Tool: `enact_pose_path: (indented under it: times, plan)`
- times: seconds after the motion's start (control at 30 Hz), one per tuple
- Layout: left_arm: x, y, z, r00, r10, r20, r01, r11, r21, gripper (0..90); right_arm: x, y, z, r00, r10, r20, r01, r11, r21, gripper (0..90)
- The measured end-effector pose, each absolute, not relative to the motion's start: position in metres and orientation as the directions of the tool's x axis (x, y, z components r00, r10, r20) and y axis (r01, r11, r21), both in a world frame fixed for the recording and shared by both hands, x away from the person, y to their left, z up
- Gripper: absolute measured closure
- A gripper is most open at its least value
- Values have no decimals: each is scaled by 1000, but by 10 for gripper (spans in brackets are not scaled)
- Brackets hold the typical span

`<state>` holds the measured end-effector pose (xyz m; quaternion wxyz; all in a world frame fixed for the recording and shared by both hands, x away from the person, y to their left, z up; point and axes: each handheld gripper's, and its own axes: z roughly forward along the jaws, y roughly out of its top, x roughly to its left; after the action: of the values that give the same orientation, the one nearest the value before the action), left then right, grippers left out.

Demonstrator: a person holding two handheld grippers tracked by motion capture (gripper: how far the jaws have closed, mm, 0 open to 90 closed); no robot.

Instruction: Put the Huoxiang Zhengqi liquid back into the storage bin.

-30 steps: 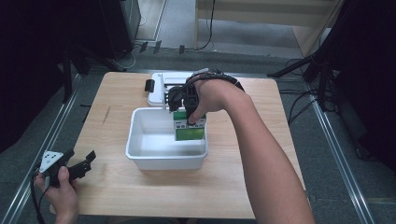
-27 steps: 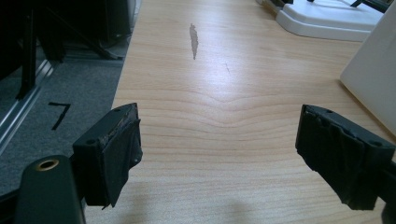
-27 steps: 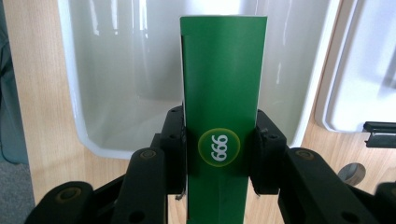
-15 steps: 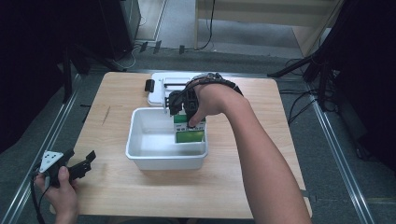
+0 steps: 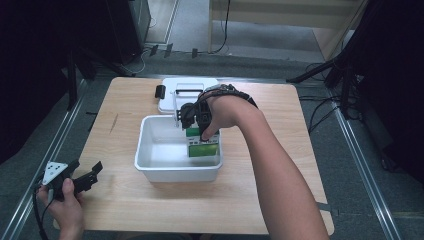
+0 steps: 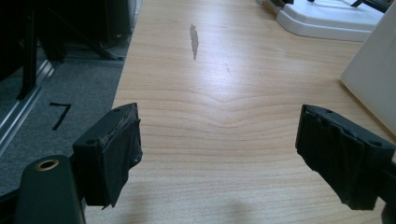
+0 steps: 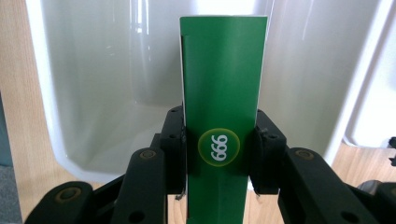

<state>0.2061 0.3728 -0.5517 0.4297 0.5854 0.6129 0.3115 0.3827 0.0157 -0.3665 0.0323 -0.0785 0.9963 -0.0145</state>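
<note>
A tall green carton [image 7: 222, 93] with a round "666" mark stands upright between my right gripper's [image 7: 219, 149] jaws, which are shut on its sides. In the high view the carton [image 5: 202, 145] is down inside the white tub [image 5: 150, 162], against its right wall, with the right gripper [image 5: 196, 131] above it. Near the table's front left corner my left gripper [image 5: 82, 179] is held low in a hand. Its jaws [image 6: 219, 154] stand wide apart over bare wood with nothing between them.
A white lid [image 5: 187, 92] with a black clip lies flat behind the tub, at the back of the wooden table [image 5: 120, 125]. The tub's outer wall [image 6: 373, 79] rises to the right of my left gripper. Metal rails and grey floor flank the table.
The right gripper has carried the green carton a little lower and nearer into the tub. The left gripper has stayed put.
</note>
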Motion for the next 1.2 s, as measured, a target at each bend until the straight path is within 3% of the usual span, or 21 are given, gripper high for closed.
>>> enact_pose_path:
  times: [0.77, 0.97, 1.2]
  plan:
    - [206, 372, -552, 54, 986, -159, 450, 118, 885, 151, 380, 17, -390, -984, -173, -47, -172, 985, -29, 641]
    - [206, 372, -552, 53, 986, -161, 451, 120, 884, 150, 379, 16, -388, -986, -159, -42, -158, 987, -33, 600]
    - [206, 372, -552, 52, 986, -160, 452, 120, 884, 150, 379, 14, -387, -985, -155, -80, -151, 987, -59, 482]
